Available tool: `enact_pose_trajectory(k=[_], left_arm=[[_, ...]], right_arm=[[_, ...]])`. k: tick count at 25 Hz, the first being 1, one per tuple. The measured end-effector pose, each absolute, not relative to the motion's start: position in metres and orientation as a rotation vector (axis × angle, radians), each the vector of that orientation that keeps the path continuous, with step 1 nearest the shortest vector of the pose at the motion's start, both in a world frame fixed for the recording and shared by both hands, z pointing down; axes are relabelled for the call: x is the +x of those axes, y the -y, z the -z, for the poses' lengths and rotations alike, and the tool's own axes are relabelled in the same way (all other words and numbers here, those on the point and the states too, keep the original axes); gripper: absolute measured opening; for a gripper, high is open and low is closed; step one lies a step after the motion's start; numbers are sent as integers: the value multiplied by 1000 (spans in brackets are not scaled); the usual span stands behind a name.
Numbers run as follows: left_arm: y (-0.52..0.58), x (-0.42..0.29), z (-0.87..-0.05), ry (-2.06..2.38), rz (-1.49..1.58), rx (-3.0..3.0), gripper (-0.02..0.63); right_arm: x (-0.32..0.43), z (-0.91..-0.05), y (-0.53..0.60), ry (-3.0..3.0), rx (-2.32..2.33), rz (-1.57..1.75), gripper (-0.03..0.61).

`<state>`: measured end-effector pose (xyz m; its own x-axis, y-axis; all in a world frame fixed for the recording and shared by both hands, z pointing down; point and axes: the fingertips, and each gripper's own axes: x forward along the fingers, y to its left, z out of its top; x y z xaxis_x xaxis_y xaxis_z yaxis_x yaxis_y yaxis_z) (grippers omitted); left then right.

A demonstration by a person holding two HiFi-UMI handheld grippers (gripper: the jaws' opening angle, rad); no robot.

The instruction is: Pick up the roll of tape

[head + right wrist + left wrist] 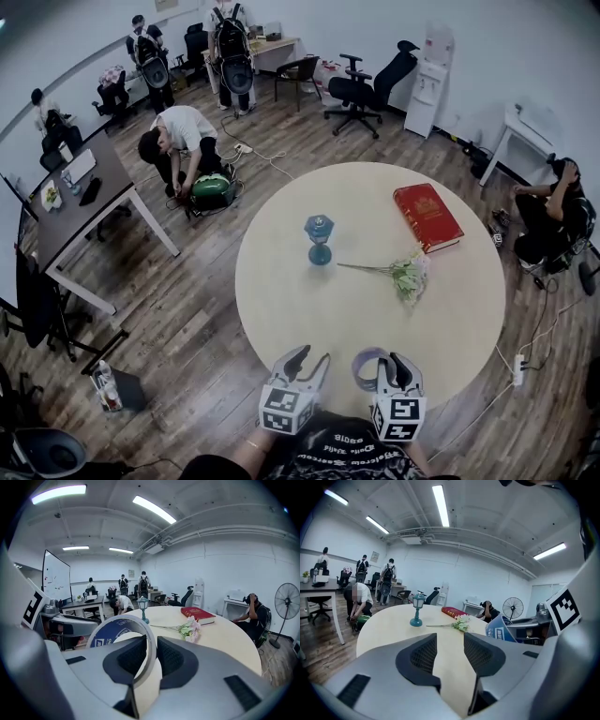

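The round table (309, 314) lies bare along its near edge (lamp (319, 239), flowers (409, 277) and book (427, 217) sit farther in). Over that edge the roll of tape (112, 631) stands upright, its axis running sideways. The right gripper (151, 644) is clamped on its wall. The left gripper (450, 641) is just beside it, jaws apart and empty.

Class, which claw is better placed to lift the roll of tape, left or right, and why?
Right. The right claw is shut on the wall of the roll of tape; the left claw is open and empty.
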<state>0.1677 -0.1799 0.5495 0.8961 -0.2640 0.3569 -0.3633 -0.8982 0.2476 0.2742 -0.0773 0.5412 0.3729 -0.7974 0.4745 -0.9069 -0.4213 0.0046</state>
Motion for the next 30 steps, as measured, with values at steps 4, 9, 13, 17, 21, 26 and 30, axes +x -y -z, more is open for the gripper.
enact_pose_trajectory(k=[4,9,13,17,21,26,30], left_arm=[[180,167,-547,457,-445,2759,68],[179,167,-546,421,-434,2763,34],[179,166,-544,418,-443,2779,21],[178,167,-545,401,-443,2785,21],[175,167,-546,373,-452,2780,21],[173,168,-545,351,-459,2782,21],[176,169,-546,362,-444,2789,21]], right_arm=[[267,-542,80,1524,2370,-598,78],[263,-542,83,1522,2363,-593,78],[262,-541,84,1521,2370,-592,78],[262,-541,86,1524,2365,-578,77],[258,-540,85,1520,2361,-584,77],[259,-538,84,1512,2363,-573,75],[260,-541,84,1512,2357,-568,75]])
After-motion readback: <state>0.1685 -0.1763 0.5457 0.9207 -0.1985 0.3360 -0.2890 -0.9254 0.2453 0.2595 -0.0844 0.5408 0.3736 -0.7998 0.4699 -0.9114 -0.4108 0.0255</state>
